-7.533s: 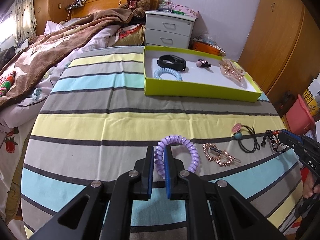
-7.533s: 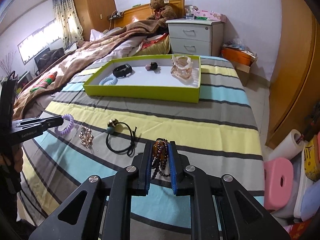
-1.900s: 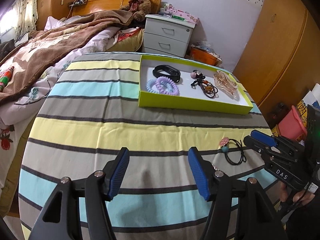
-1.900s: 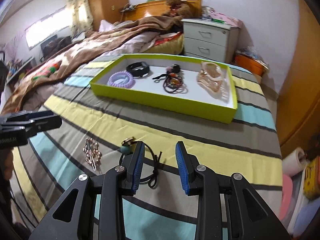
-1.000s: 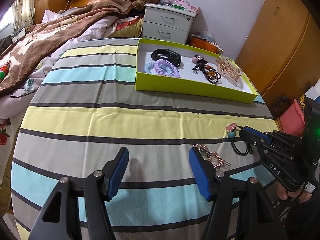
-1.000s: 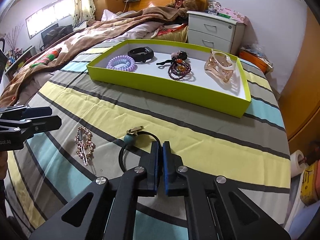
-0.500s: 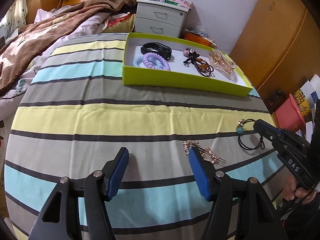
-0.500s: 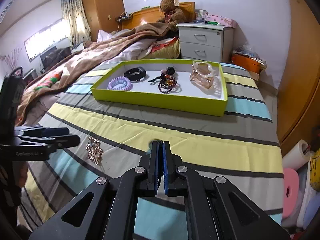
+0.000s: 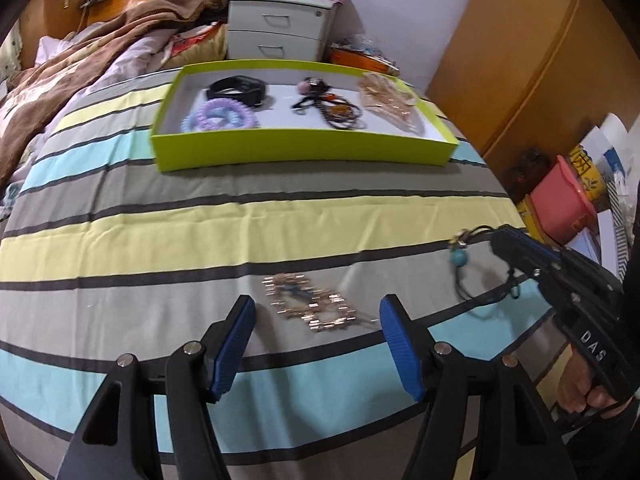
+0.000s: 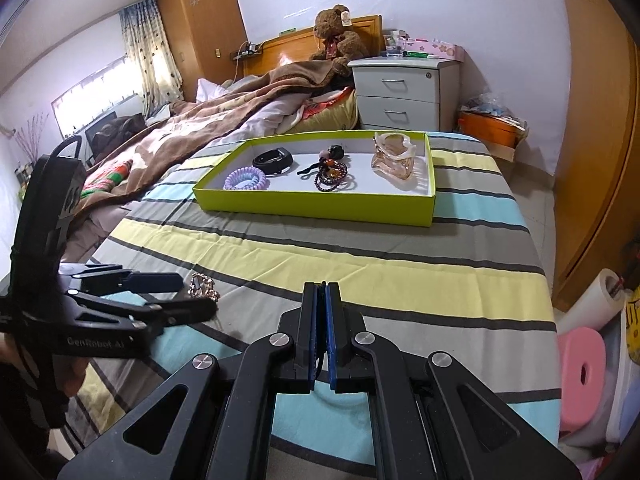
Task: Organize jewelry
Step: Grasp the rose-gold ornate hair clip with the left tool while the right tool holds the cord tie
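A gold rhinestone hair clip (image 9: 308,306) lies on the striped bedspread between the blue pads of my left gripper (image 9: 316,308). Its jaws are opening and the pads stand clear of the clip. The right wrist view shows the same clip (image 10: 204,286) at the left gripper (image 10: 188,296). My right gripper (image 10: 320,286) is shut on a black hair tie with a teal bead (image 9: 458,258). The tie dangles from the right gripper (image 9: 500,240) just above the bed. Farther back, the lime-green tray (image 9: 304,148) holds a purple coil tie (image 9: 224,114), a black band, a bead bracelet (image 10: 332,176) and a claw clip (image 10: 394,156).
A grey nightstand (image 10: 404,92) and a teddy bear (image 10: 338,32) stand behind the tray. The brown blanket (image 10: 208,120) covers the bed's left side. A pink stool (image 10: 582,372) and a wooden wardrobe (image 10: 592,120) are off the bed's right edge.
My left gripper has slid right, so the gold clip now lies between its fingers. The right gripper has lifted the hair tie off the bedspread and drawn back.
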The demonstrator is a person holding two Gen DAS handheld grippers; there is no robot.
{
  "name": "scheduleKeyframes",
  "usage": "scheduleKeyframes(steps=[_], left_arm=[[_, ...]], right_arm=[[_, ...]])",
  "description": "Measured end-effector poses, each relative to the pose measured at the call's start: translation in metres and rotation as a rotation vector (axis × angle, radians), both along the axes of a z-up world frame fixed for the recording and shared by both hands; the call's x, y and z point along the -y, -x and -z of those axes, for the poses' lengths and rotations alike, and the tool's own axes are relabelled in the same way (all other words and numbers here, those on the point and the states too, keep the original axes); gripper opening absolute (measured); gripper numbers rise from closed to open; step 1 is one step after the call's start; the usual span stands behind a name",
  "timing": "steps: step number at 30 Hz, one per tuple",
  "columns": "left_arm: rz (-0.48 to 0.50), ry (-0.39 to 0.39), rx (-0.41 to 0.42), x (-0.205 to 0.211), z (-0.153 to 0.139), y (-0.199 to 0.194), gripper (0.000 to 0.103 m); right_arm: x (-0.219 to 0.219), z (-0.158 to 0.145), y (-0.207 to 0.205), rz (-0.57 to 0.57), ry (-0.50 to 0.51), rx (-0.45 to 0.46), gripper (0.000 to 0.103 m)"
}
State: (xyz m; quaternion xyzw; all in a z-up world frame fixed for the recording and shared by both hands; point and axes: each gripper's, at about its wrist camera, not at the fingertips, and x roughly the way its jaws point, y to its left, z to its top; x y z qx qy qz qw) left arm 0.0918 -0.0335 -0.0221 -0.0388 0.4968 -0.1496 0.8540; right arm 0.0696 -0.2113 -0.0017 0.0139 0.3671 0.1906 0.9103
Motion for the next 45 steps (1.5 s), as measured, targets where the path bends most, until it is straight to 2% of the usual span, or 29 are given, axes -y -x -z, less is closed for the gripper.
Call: scheduleKeyframes(steps=[11,14,20,22,26,30,34,39,45], left_arm=[[0.056,-0.079,0.038,0.014,0.003,-0.001,0.068],[0.047,-0.112,0.044,0.01,0.003,0.003,0.068],[-0.04,-0.193,0.046,-0.009,0.006,0.007,0.068],[-0.067,-0.159,0.043,-0.015,0.004,0.008,0.066],[-0.052,-0.092,0.044,-0.014,0.002,0.004,0.066],[-0.045,-0.084,0.056,-0.005,0.005,-0.005,0.059],[-0.056,-0.122,0.065,-0.001,0.005,-0.012,0.042],[-0.076,-0.144,0.071,-0.004,0.005,-0.012,0.026],[-0.076,-0.13,0.071,-0.007,0.005,-0.012,0.026]], right_arm=[[0.007,0.0,0.002,0.006,-0.029,0.006,0.004],[0.008,0.0,0.002,0.002,-0.035,0.007,0.004],[0.008,0.0,0.002,-0.003,-0.046,0.009,0.004],[0.008,0.0,0.002,-0.003,-0.048,0.01,0.004],[0.009,0.0,0.002,-0.002,-0.051,0.009,0.004],[0.008,0.001,0.001,0.0,-0.052,0.001,0.004],[0.008,0.001,0.001,-0.005,-0.055,0.003,0.004],[0.007,0.001,0.001,-0.005,-0.055,0.0,0.004],[0.006,0.0,0.001,-0.005,-0.053,-0.001,0.004]])
